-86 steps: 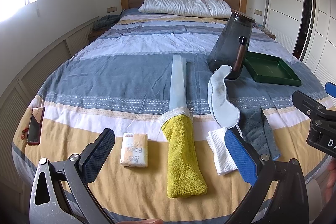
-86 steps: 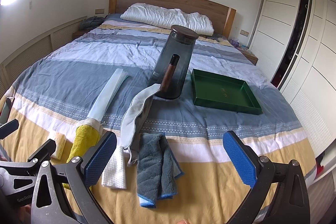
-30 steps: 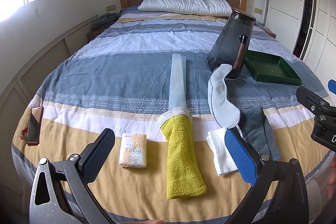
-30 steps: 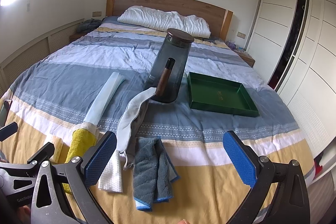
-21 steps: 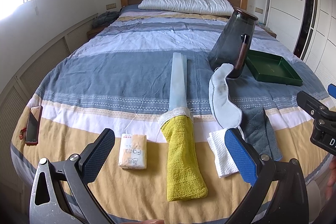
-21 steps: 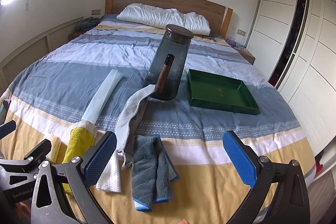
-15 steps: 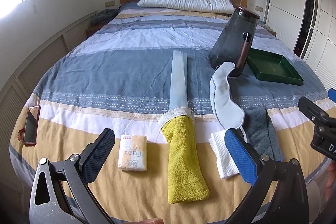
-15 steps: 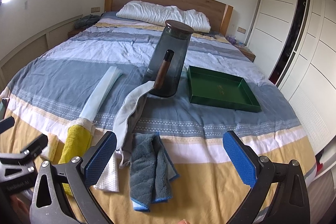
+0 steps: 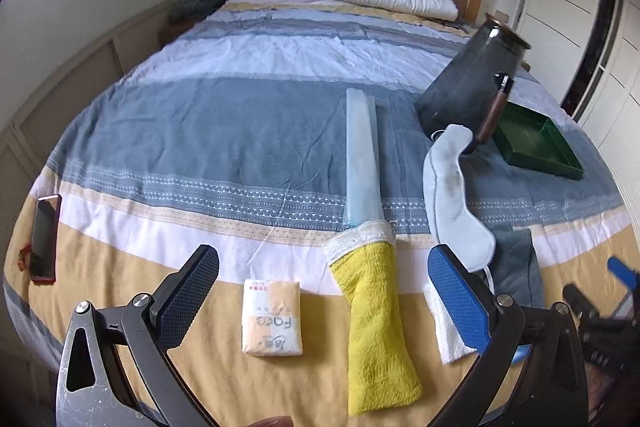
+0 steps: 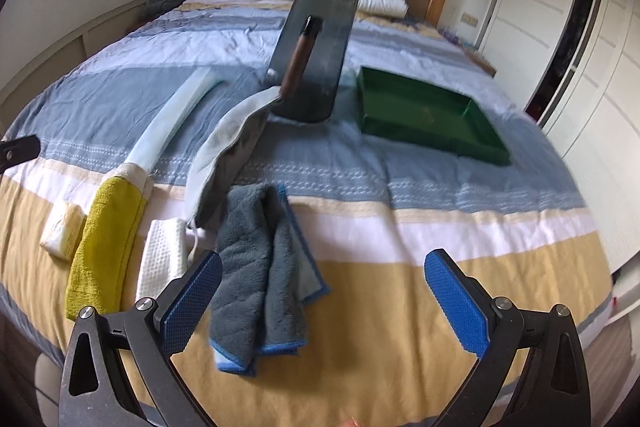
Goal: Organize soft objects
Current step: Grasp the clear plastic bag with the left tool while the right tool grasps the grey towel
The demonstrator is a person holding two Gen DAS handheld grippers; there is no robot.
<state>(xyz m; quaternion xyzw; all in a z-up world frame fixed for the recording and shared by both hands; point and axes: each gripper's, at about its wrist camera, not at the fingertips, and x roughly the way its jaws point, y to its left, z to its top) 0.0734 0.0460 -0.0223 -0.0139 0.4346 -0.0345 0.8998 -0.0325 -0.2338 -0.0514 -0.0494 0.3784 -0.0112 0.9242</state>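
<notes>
Soft things lie in a row on the bed's near end. A tissue pack (image 9: 272, 317) (image 10: 62, 227) is leftmost, then a yellow towel (image 9: 376, 327) (image 10: 106, 239) joined to a long pale blue sleeve (image 9: 362, 155) (image 10: 176, 115). Right of it lie a white cloth (image 9: 446, 335) (image 10: 162, 253), a pale eye mask (image 9: 450, 187) (image 10: 228, 151) and a grey towel (image 10: 260, 275) (image 9: 516, 267). My left gripper (image 9: 328, 301) hangs open above the tissue pack and yellow towel. My right gripper (image 10: 322, 301) is open over the grey towel's right edge.
A dark smoked jug (image 10: 316, 47) (image 9: 468, 87) with a brown handle stands mid-bed on the eye mask's far end. A green tray (image 10: 428, 115) (image 9: 536, 143) lies to its right. A phone (image 9: 44, 239) rests at the bed's left edge. Wardrobe doors (image 10: 560, 27) line the right.
Both grippers have moved forward and lower toward the bed; the right one swung closer to the grey towel. Nothing on the bed has moved.
</notes>
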